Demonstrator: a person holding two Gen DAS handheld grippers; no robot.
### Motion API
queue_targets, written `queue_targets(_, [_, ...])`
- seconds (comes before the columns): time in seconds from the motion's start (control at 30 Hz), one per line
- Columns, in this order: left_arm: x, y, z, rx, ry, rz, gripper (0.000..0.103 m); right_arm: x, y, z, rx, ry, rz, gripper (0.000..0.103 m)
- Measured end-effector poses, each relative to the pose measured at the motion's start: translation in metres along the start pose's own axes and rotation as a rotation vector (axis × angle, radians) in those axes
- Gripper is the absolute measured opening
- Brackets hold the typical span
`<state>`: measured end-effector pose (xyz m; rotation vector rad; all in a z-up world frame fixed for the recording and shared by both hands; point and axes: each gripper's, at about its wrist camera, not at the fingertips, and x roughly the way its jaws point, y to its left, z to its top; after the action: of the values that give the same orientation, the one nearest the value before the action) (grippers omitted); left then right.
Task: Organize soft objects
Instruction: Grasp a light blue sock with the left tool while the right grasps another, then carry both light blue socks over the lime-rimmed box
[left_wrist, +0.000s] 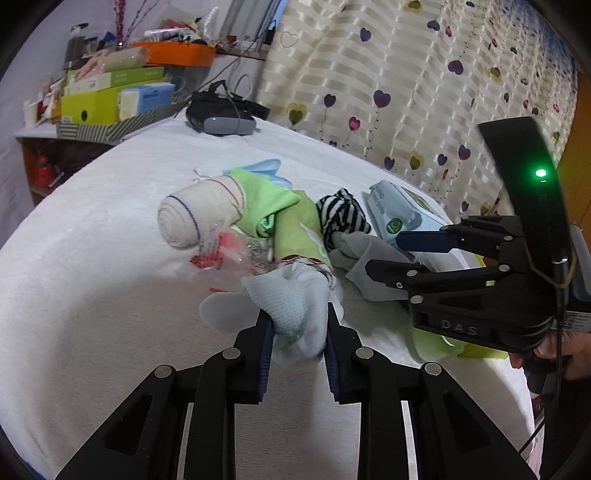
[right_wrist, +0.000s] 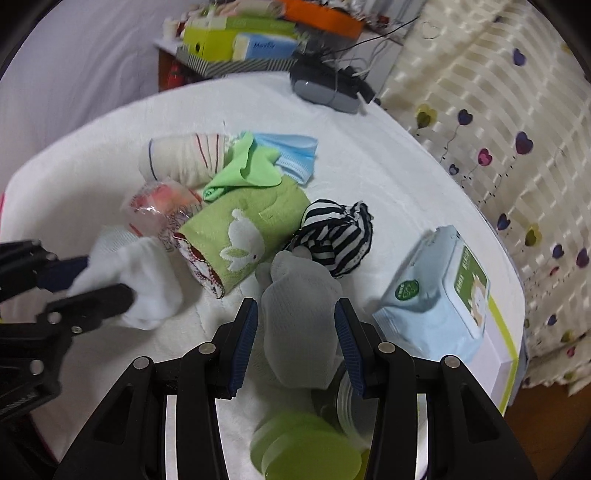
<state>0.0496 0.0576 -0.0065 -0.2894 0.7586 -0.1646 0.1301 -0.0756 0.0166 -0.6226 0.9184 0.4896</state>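
Observation:
My left gripper (left_wrist: 299, 321) is shut on a white sock (left_wrist: 291, 302), low in the middle of the left wrist view. The same sock (right_wrist: 147, 284) shows blurred at the left of the right wrist view. My right gripper (right_wrist: 295, 317) is shut on a grey sock (right_wrist: 299, 325) that hangs down between its blue pads. From the left wrist view the right gripper (left_wrist: 382, 253) reaches in from the right. Behind both lies a heap on the white cover (left_wrist: 92, 295): a green rabbit towel (right_wrist: 243, 240), a striped cloth (right_wrist: 332, 236), a cream roll (left_wrist: 192, 218) and a light green cloth (right_wrist: 247, 166).
A pack of wet wipes (right_wrist: 436, 295) rests on a flat box by the right edge. Green lids (right_wrist: 306, 450) sit under the right gripper. A blue face mask (right_wrist: 291, 155) and a plastic bag (left_wrist: 218, 254) lie in the heap. A headset (left_wrist: 221, 114), cluttered shelf and heart-print curtain (left_wrist: 406, 74) stand behind.

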Motion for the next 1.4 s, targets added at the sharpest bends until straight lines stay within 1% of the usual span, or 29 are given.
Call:
queue_targets(0.2, [0.001, 0.004, -0.001, -0.007, 0.001, 0.004, 0.024, 0.019, 0.011, 0.007, -0.063, 0.08, -0.044, 0.044])
queue_targets(0.3, [0.001, 0.005, -0.001, -0.009, 0.0, 0.007, 0.024, 0.024, 0.011, 0.009, -0.053, 0.086, -0.052, 0.044])
queue_targets(0.33, [0.001, 0.005, 0.0, -0.009, 0.001, 0.007, 0.024, 0.024, 0.01, 0.01, -0.049, 0.084, -0.051, 0.042])
queue_targets(0.4, [0.001, 0.005, -0.001, -0.01, 0.0, 0.01, 0.024, 0.023, 0.009, 0.01, -0.044, 0.076, -0.058, 0.029])
queue_targets(0.43, [0.0, 0.005, -0.001, -0.011, 0.0, 0.012, 0.024, 0.023, 0.009, 0.011, -0.042, 0.072, -0.053, 0.026])
queue_targets(0.53, [-0.001, 0.005, -0.001, -0.011, -0.003, 0.016, 0.024, 0.016, 0.008, 0.01, -0.026, 0.043, -0.04, 0.021])
queue_targets(0.7, [-0.009, 0.003, 0.001, -0.009, -0.023, 0.032, 0.024, -0.014, 0.002, 0.006, 0.052, -0.077, 0.033, 0.02])
queue_targets(0.77, [-0.014, 0.002, 0.003, -0.01, -0.038, 0.037, 0.024, -0.031, 0.0, 0.0, 0.096, -0.141, 0.074, 0.02])
queue_targets(0.97, [-0.029, -0.01, 0.009, 0.016, -0.072, 0.043, 0.024, -0.065, -0.002, -0.021, 0.197, -0.254, 0.134, 0.02])
queue_targets(1.17, [-0.043, -0.033, 0.015, 0.071, -0.098, 0.022, 0.024, -0.096, -0.012, -0.05, 0.287, -0.338, 0.142, 0.02])
queue_targets(1.4, [-0.049, -0.067, 0.016, 0.134, -0.109, -0.024, 0.024, -0.119, -0.031, -0.082, 0.384, -0.379, 0.107, 0.02])
